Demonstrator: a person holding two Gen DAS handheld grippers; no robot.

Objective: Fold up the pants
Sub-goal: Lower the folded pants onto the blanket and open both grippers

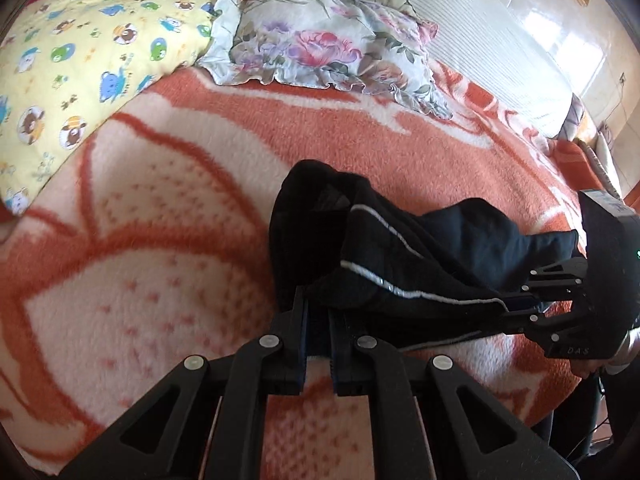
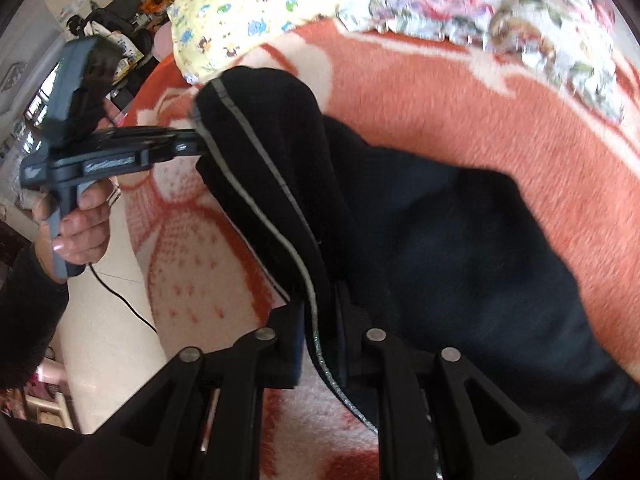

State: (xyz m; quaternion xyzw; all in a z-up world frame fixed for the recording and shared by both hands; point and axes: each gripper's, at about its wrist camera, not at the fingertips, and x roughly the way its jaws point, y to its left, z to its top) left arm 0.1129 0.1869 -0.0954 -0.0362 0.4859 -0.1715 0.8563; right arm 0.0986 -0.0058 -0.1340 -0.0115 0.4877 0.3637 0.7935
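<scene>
Black pants (image 1: 360,248) with a thin white side stripe lie bunched on an orange and cream blanket (image 1: 160,220). My left gripper (image 1: 318,304) is shut on one edge of the pants. My right gripper (image 1: 516,304) comes in from the right and is shut on the other end. In the right wrist view the pants (image 2: 420,220) spread from my right gripper (image 2: 320,312), which clamps the striped edge, to my left gripper (image 2: 192,140) gripping the far end. The cloth is lifted between the two grippers.
A yellow cartoon-print quilt (image 1: 80,60) and a floral pillow (image 1: 320,40) lie at the back of the bed. The bed's edge and pale floor (image 2: 104,300) with a black cable are at the left of the right wrist view.
</scene>
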